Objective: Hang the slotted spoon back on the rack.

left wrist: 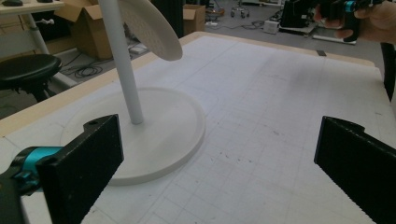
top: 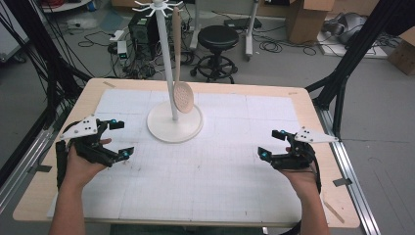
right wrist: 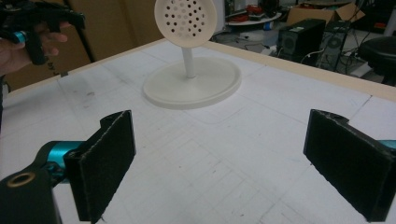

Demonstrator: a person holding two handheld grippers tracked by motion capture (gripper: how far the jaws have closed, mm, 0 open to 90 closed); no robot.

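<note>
The white stand [top: 174, 125] stood on the table's [top: 303, 105] gridded mat, toward the far edge and slightly left of centre. A perforated skimmer [top: 183, 97] hung from one of its top hooks, head down beside the pole; whether the head touched the pole could not be judged. The left gripper [top: 121, 139] was held at the near left, jaws wide apart and empty. The right gripper [top: 270, 144] was held at the near right, jaws likewise spread wide, gripping nothing. Both were well apart from the stand.
</note>
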